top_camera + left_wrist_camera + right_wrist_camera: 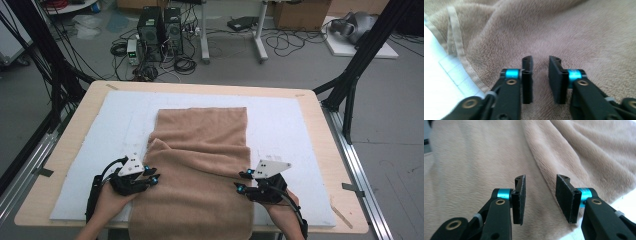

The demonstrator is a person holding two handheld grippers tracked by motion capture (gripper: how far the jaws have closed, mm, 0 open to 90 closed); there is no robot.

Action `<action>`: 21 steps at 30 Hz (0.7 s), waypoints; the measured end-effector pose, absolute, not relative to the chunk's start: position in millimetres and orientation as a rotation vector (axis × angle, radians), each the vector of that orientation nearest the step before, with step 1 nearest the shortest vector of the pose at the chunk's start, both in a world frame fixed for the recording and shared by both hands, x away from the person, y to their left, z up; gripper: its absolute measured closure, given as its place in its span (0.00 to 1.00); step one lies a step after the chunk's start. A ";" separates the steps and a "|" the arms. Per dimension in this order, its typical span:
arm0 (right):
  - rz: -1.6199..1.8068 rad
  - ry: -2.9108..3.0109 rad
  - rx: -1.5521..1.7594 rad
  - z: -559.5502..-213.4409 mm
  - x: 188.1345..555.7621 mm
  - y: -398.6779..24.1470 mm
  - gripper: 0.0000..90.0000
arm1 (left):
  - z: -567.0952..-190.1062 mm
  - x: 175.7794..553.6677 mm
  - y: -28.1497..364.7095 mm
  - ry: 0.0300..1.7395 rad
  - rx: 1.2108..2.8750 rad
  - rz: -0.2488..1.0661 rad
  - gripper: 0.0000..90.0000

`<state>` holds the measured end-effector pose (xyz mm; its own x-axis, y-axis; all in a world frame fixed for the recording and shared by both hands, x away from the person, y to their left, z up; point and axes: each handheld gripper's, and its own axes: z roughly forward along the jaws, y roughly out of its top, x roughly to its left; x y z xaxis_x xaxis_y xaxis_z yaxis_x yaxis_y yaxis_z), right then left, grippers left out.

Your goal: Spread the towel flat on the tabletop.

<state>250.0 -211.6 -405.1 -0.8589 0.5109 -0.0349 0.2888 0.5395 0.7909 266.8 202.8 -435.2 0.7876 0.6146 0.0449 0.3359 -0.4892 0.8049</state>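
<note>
Towel (200, 150) — near edge seemingly cut off

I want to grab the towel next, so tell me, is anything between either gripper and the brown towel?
Nothing visible is. The left gripper and the right gripper sit at opposite side edges of the towel, jaws apart, with only towel cloth ahead of them in both gripper views.

bare white mat (295, 125) around towel (200, 150), raised fold at left edge
</note>
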 end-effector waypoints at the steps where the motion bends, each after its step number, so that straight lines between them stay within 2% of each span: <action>1: 1.228 2.525 0.657 -403.6 248.0 -210.2 0.67 | -433.4 264.6 202.9 0.698 2.121 0.418 0.73; 12: 1.103 2.662 0.682 -435.0 271.4 -190.1 0.71 | -447.2 269.1 205.1 0.765 2.148 0.362 0.64; 18: 1.097 2.672 0.694 -440.7 272.2 -187.1 0.79 | -446.2 267.9 203.4 0.758 2.163 0.353 0.71; 21: 1.092 2.669 0.686 -440.3 270.3 -186.5 0.79 | -446.1 267.6 203.0 0.748 2.166 0.348 0.76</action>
<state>270.3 -186.5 -440.3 -0.8781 0.4783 0.0103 0.3484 0.6247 0.6988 267.6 203.0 -446.1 0.7873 0.6165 -0.0009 0.3958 -0.5044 0.7674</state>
